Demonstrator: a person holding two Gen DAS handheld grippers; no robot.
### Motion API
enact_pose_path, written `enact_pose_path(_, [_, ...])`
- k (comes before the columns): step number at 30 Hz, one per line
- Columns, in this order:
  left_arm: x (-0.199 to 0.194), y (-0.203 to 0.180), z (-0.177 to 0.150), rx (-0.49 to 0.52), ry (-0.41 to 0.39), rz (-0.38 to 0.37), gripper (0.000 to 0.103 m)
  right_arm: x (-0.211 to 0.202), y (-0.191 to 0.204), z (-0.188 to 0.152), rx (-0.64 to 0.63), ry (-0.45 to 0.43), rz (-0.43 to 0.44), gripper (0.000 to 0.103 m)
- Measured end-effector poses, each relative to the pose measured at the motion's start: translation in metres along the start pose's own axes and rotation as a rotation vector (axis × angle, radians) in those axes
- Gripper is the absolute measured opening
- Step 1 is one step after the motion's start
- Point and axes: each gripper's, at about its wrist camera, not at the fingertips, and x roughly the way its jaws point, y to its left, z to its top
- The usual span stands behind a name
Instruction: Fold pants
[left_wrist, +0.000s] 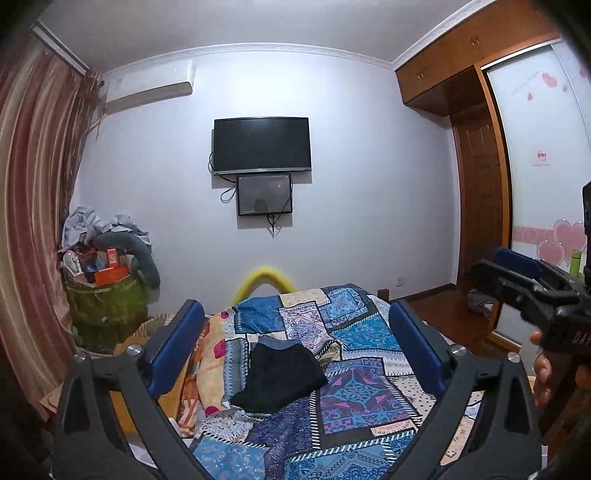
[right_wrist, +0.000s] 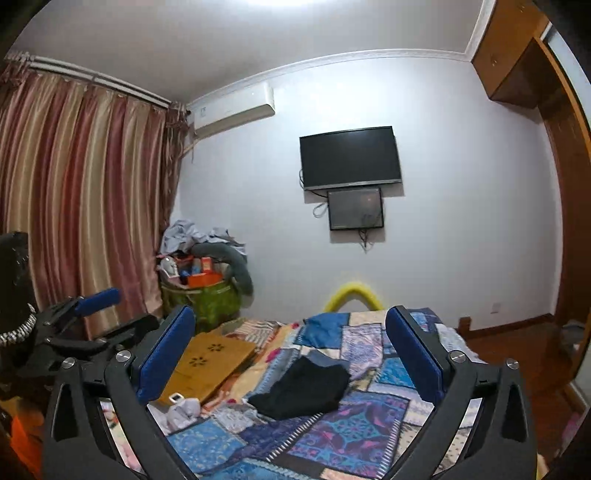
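Black pants (left_wrist: 282, 373) lie in a compact folded bundle on the patchwork bed (left_wrist: 362, 398). Both the left gripper (left_wrist: 295, 339) and right gripper (right_wrist: 290, 349) hover above, fingers spread wide, empty. The fabric looks soft, light and floppy; an outer edge seems the best hold.

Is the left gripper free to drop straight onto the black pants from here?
Probably yes. The left gripper is open and raised, with the black pants lying uncovered on the patchwork quilt between its fingers' line of sight; nothing lies between.
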Motion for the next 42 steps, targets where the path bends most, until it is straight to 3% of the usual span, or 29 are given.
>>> enact_pose_path(42, [0.005, -0.003, -0.012, -0.072, 0.033, -0.005, 0.103, -0.009, -0.005, -0.015, 0.02, 0.033, 0.008, 0.103])
